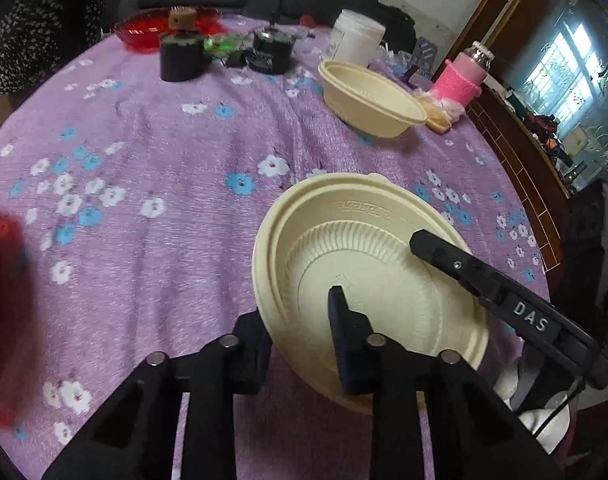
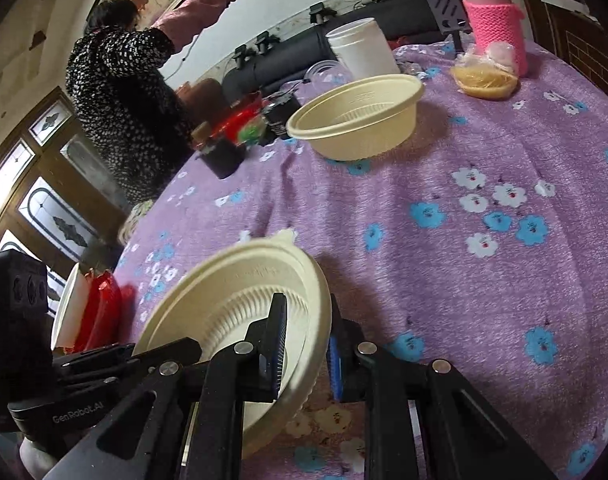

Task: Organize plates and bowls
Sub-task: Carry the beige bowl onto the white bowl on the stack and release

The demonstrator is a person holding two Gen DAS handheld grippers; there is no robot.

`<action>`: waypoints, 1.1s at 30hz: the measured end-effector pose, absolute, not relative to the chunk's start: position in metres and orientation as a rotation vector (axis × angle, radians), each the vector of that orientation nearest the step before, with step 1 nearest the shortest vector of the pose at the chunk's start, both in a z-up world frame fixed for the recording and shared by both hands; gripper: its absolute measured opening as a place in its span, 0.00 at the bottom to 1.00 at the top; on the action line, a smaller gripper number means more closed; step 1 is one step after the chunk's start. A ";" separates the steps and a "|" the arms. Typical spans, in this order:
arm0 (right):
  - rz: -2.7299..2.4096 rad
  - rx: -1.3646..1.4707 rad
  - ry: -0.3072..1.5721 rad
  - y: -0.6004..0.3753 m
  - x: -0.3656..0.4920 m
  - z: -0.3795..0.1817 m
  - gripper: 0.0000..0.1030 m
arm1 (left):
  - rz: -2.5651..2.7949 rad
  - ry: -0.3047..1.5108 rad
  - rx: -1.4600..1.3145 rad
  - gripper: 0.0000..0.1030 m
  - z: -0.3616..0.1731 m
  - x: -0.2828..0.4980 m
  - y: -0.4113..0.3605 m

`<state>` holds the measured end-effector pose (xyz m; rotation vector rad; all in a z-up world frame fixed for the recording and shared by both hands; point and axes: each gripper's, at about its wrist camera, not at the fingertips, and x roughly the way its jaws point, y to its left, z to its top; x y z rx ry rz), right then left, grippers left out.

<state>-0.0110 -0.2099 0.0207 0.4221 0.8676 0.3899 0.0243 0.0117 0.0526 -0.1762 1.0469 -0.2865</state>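
Observation:
A cream bowl (image 1: 368,256) is held tilted above the purple flowered tablecloth (image 1: 164,184). My left gripper (image 1: 300,320) is shut on its near-left rim, one finger inside and one outside. My right gripper (image 2: 304,344) is shut on the same cream bowl (image 2: 240,292) at the opposite rim; its finger (image 1: 456,264) reaches in from the right in the left wrist view. A second cream bowl (image 1: 368,100) stands upright farther back on the table; it also shows in the right wrist view (image 2: 356,120).
A red dish (image 1: 160,28), a black cup (image 1: 180,58), a black pot (image 1: 272,50), a white tub (image 1: 356,40) and a pink-sleeved bottle (image 1: 464,76) stand at the far side. Red and white plates (image 2: 92,312) sit at the table's left edge. A person (image 2: 124,100) stands beyond.

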 end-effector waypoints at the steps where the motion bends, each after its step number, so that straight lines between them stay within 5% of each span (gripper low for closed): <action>1: 0.401 0.432 0.868 -0.209 -0.013 0.021 0.19 | -0.279 1.036 -0.174 0.22 0.055 0.021 0.014; 21: 0.642 0.249 0.765 -0.034 -0.050 0.113 0.20 | -0.071 0.732 -0.331 0.21 0.136 -0.063 0.192; 33: 0.691 0.081 0.762 0.087 -0.027 0.124 0.20 | 0.121 0.725 -0.354 0.21 0.127 -0.051 0.284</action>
